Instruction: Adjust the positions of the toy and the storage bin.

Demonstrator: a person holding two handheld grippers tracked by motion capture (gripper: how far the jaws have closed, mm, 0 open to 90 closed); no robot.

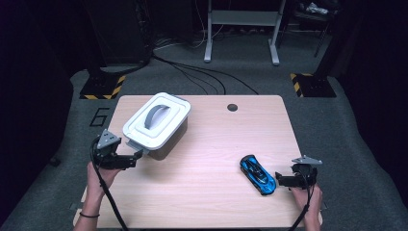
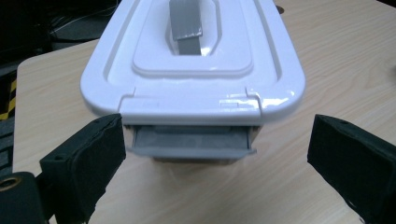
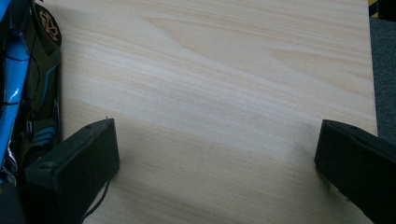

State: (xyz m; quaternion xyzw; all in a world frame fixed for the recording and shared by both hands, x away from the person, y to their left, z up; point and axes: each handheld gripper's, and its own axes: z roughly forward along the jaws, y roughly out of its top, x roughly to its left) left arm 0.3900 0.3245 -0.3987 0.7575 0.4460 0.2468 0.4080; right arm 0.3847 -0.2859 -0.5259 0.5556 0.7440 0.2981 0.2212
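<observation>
I see the blue toy car lying diagonally — long axis near-right to far-left; my right gripper beside it and left gripper at the white lidded box are spread wide.

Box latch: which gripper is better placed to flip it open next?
Left. The left gripper is open and lined up on the grey latch of the box; the right gripper sits by the toy car.

Both claws gape wide, the left claw and right claw pointing inward, low over the table.
</observation>
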